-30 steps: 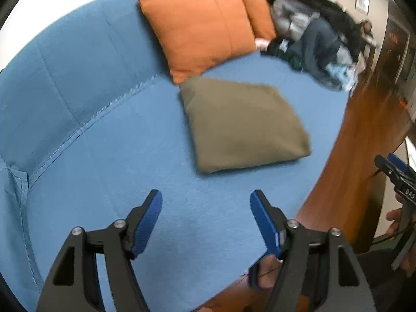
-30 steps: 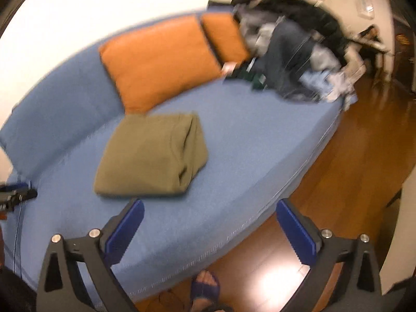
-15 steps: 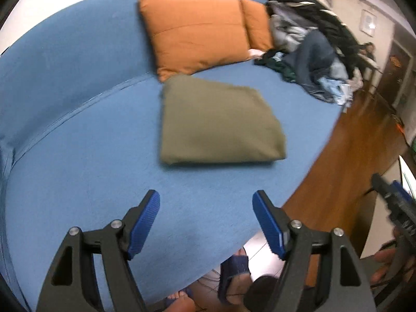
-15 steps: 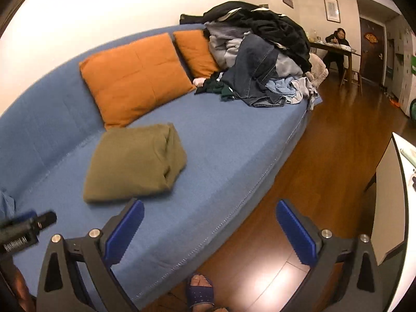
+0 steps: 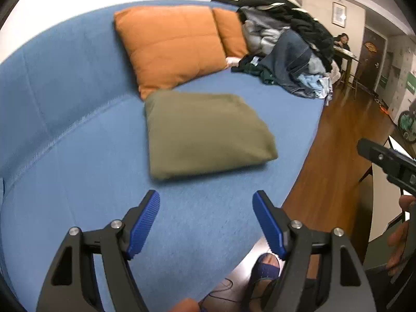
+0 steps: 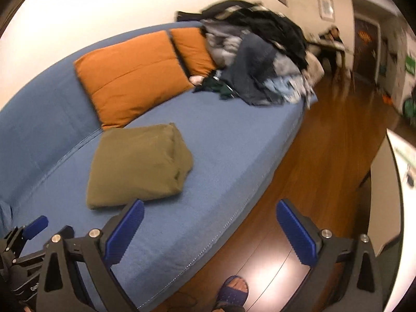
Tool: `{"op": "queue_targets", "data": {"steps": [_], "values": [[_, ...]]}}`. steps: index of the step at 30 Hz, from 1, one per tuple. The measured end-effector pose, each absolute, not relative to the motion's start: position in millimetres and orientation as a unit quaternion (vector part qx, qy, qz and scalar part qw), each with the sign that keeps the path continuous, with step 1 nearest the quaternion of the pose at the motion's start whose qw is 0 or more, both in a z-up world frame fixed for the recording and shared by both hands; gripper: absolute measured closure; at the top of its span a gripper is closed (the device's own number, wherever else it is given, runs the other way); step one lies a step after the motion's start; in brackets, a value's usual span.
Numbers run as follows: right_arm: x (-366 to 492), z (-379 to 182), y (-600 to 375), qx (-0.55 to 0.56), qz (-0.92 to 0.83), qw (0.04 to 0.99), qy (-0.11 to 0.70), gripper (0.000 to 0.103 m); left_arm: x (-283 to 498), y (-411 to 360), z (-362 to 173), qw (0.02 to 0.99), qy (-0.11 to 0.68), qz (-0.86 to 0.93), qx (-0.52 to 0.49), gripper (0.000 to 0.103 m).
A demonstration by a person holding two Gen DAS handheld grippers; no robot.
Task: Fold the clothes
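I have the left gripper (image 5: 205, 215) and the right gripper (image 6: 208, 223) both with jaws spread wide apart and holding nothing, low in their frames. The folded olive garment (image 5: 205, 135) lies flat on the blue sofa (image 5: 78, 135) at the centre of the left view, just below the orange cushion (image 5: 171, 44). The heap of unfolded clothes (image 6: 260, 59) sits at the upper right.

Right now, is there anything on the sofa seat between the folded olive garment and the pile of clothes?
No. Both wrist views show only bare blue sofa seat between the folded olive garment and the pile of clothes.
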State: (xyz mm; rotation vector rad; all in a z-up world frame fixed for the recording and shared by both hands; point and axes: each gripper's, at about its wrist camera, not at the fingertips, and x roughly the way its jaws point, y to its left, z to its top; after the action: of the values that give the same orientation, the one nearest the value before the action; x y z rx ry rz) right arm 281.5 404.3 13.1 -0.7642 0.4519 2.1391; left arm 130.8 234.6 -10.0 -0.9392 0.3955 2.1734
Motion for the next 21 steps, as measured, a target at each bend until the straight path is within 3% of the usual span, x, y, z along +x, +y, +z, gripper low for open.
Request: {"op": "queue_targets", "data": {"steps": [7, 10, 21], "values": [[249.0, -3.0, 369.4, -0.346, 0.860, 0.362, 0.098, 0.000, 128.5, 222.6, -25.6, 0.355, 0.147, 0.856, -0.346, 0.029], [250.9, -4.0, 369.1, -0.342, 0.866, 0.349, 0.108, 0.000, 130.7, 221.5, -40.1, 0.352, 0.177, 0.858, -0.329, 0.029], [256.1, -9.0, 381.4, -0.337, 0.863, 0.341, 0.161, 0.000, 116.2, 210.2, -32.8, 0.353, 0.149, 0.865, -0.325, 0.029]]}}
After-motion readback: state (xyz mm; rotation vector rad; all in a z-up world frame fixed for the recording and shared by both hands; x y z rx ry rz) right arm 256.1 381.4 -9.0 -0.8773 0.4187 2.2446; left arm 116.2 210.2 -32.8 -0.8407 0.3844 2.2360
